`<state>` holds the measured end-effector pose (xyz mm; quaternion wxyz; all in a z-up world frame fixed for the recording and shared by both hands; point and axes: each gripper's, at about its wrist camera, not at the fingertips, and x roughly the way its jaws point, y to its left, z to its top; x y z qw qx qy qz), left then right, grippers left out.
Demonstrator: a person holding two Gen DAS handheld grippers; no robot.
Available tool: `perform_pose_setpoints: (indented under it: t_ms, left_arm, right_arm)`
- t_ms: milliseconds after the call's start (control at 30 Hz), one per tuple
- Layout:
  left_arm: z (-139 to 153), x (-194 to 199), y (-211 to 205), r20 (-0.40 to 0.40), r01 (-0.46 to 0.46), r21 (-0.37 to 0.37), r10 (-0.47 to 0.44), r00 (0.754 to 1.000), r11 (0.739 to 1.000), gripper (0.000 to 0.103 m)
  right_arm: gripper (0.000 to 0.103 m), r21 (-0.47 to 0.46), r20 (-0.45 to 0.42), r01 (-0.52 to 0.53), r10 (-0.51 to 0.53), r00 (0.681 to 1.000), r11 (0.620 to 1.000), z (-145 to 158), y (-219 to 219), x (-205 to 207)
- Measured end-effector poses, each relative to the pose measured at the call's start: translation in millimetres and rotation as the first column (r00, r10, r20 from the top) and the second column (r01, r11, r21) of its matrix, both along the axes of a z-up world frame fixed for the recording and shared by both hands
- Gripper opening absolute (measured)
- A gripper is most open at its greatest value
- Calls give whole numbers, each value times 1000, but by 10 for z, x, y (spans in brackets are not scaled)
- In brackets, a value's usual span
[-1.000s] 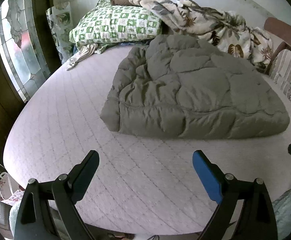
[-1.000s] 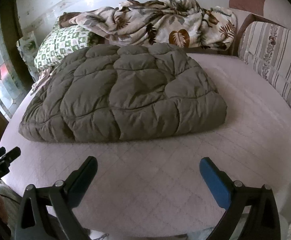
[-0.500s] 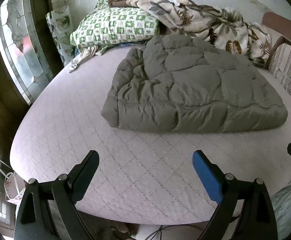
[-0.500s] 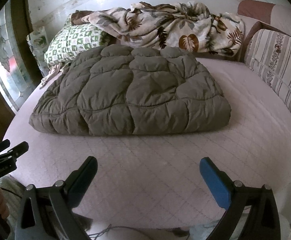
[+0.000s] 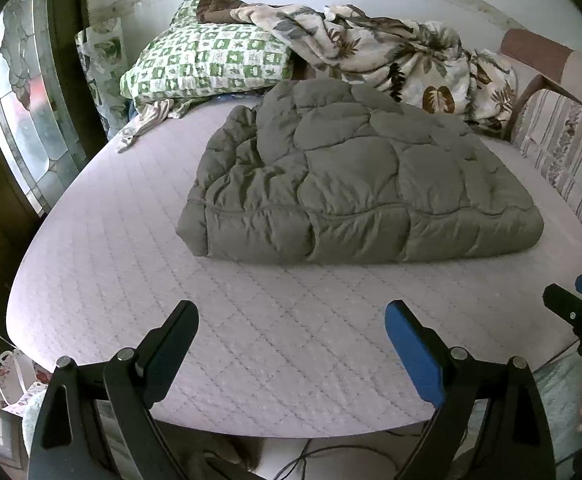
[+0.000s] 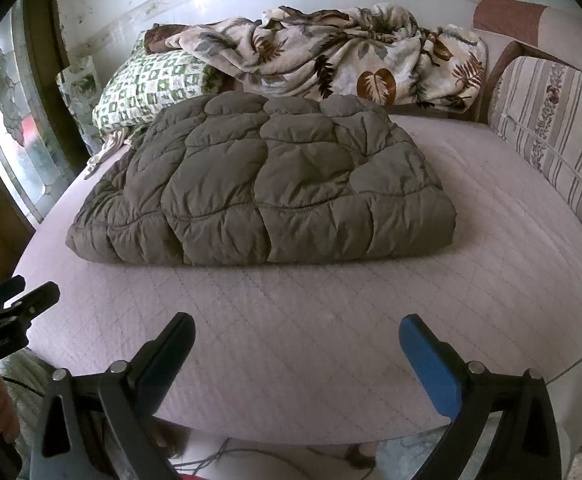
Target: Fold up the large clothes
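One folded quilted jacket [image 5: 355,184], one green-checked pillow [image 5: 207,64], one leaf-print blanket [image 5: 403,60], two claws — left claw [image 5: 291,328], right claw [image 6: 297,340]

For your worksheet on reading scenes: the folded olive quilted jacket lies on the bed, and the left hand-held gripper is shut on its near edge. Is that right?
Not quite. The left wrist view shows the left hand-held gripper open and clear of the folded olive quilted jacket, which does lie on the bed.

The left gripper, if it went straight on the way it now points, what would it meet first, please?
Probably the near folded edge of the grey quilted jacket. The left gripper is open and empty over the bare lilac mattress, which lies under its path; if it points slightly downward, it would touch the mattress first.
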<state>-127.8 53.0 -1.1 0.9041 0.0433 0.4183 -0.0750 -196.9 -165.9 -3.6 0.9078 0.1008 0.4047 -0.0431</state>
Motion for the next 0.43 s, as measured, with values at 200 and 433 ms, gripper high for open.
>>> perform_pose_setpoints:
  t_ms: [200,433]
  left_arm:
    - [-20,7,-43,-11,12,6,-11,1000,1000,94]
    - [-61,48,-93,-11,19,5,-18,1000,1000,94]
  right_arm:
    - [103,16,-6,7,-7,1000,1000,-48,-49,9]
    - [103,28,-19,13,-13,1000,1000,-114,-97,80]
